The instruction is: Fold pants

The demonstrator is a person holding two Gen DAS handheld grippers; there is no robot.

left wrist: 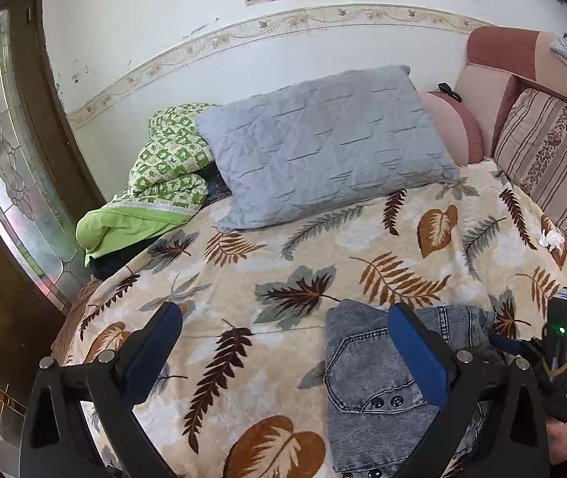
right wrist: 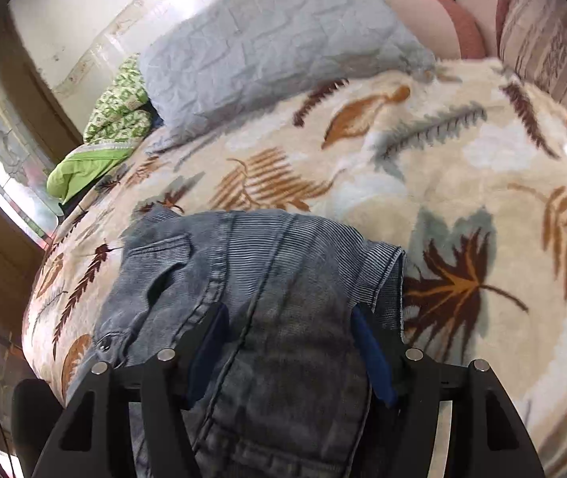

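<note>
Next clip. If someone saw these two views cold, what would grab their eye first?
Probably the grey-blue denim pants, bunched on the near edge of the leaf-print blanket, with the right gripper straddling the fabric, its jaws apart. Next comes the big grey quilted pillow against the far wall, with a green patterned quilt heaped on its left. The left gripper hangs wide open above the blanket, one finger over the pants.

My left claw's camera looks along its fingers across the bed toward the grey pillow and wall. My right one sits lower, close over the jeans, facing likewise. Both share pillow, green quilt, jeans.
</note>
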